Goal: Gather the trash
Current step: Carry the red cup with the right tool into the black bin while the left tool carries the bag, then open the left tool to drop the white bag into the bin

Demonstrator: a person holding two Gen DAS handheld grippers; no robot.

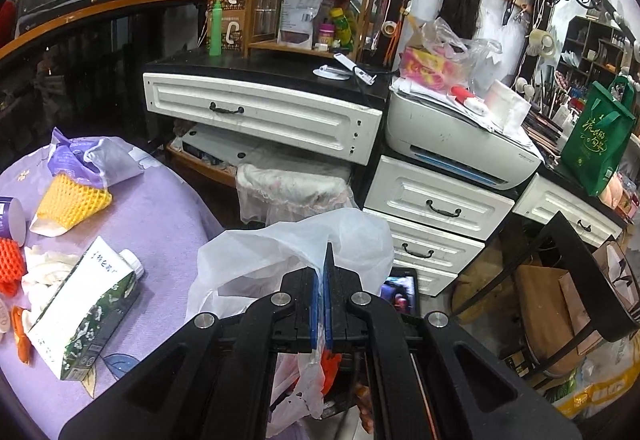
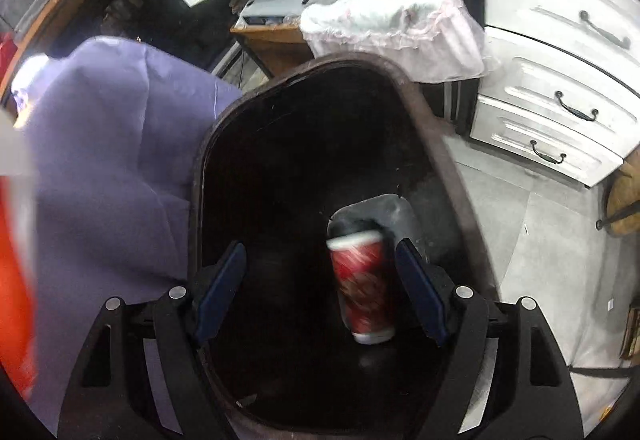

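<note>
Fingers of the left gripper [image 1: 324, 304] are pressed together on a fold of a white plastic bag [image 1: 280, 260], which hangs beside the purple-clothed table [image 1: 168, 224]. On that cloth lie a milk carton [image 1: 86, 314] on its side, a yellow foam fruit net [image 1: 72, 197], an orange foam net [image 1: 10, 266] at the edge of view, crumpled white tissue [image 1: 48, 272] and a purple wrapper [image 1: 86, 159]. The right gripper [image 2: 320, 292] hangs over a dark trash bin [image 2: 416, 107] with its fingers spread wide; between them, nearer the right finger and touching neither, a blurred red paper cup [image 2: 364, 288] sits inside the bin's opening. White drawers [image 2: 560, 99] stand behind the bin.
</note>
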